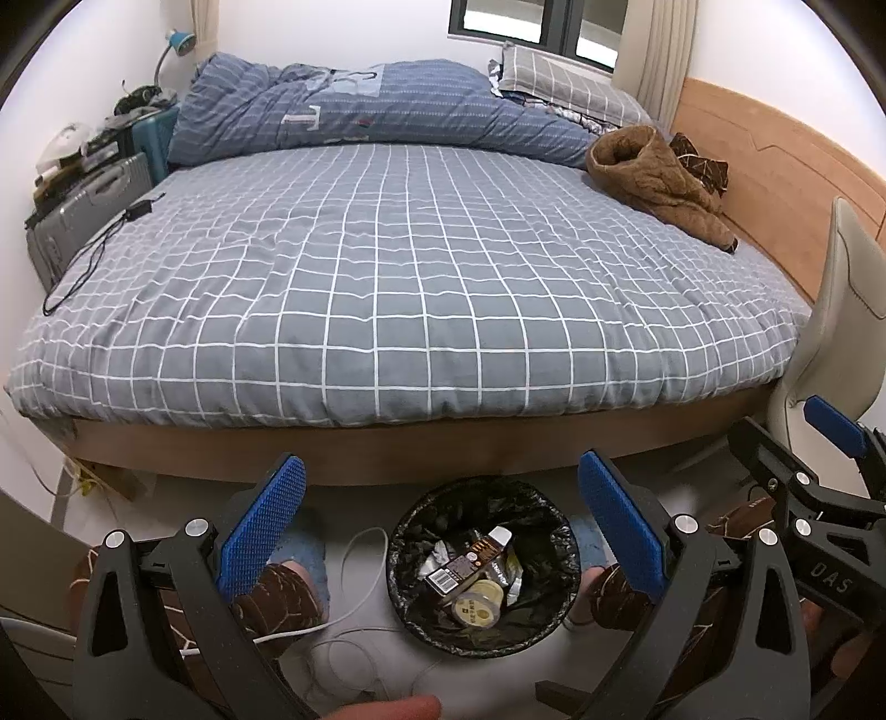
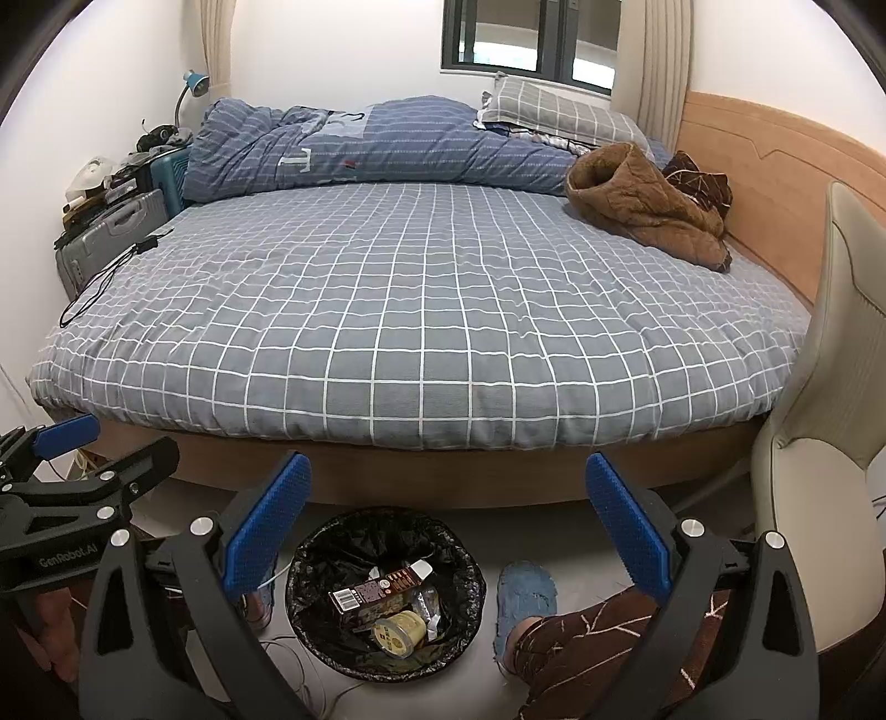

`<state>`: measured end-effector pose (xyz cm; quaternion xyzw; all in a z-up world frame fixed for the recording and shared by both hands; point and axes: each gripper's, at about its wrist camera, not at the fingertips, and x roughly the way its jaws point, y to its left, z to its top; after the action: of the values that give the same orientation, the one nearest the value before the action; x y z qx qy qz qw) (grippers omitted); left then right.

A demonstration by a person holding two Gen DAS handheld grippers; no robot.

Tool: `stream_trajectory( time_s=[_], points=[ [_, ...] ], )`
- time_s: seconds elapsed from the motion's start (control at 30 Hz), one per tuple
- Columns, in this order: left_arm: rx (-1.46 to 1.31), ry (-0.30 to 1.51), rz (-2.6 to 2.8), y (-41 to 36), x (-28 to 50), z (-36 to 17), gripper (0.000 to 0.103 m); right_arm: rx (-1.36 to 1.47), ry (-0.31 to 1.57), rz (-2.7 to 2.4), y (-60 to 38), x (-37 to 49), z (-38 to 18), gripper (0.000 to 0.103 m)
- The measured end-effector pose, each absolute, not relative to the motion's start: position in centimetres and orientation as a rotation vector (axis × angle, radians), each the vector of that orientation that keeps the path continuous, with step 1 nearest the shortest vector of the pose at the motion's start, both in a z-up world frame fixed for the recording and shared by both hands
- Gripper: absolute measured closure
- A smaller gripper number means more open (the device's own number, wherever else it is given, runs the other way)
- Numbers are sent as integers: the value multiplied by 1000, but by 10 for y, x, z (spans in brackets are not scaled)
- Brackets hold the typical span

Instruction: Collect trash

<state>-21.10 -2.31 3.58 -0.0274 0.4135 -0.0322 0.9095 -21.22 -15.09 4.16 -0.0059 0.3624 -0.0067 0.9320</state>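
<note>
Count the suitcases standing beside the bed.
2. A grey suitcase stands at the bed's far-left side; a teal suitcase stands behind it, near the lamp. Clutter on top may hide more.

My count, 2 grippers: left gripper (image 1: 440, 526) and right gripper (image 2: 448, 526), both w/ jaws wide, nothing btwn. 1 trash bin (image 1: 400, 565) w/ black liner; inside approx. 1 brown carton (image 2: 376, 591), 1 round yellow tub (image 2: 400, 634), a few foil wrappers (image 1: 512, 576), exact no. unclear. 1 bed (image 1: 387, 299), 1 pillow (image 1: 559, 83), 1 brown jacket (image 1: 653, 183), 2 suitcases: grey suitcase (image 1: 83, 216), teal suitcase (image 1: 158, 135). 1 lamp (image 1: 180, 44), 1 chair (image 2: 830, 399).
</note>
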Motion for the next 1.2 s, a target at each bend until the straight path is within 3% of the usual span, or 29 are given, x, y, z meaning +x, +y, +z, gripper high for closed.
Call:
stream_trajectory(
  time_s=[1.2],
  points=[
    [-49,851,-53,-23,-212,37,6,-7,750,-16,-147,-214,34,8]
  ],
)
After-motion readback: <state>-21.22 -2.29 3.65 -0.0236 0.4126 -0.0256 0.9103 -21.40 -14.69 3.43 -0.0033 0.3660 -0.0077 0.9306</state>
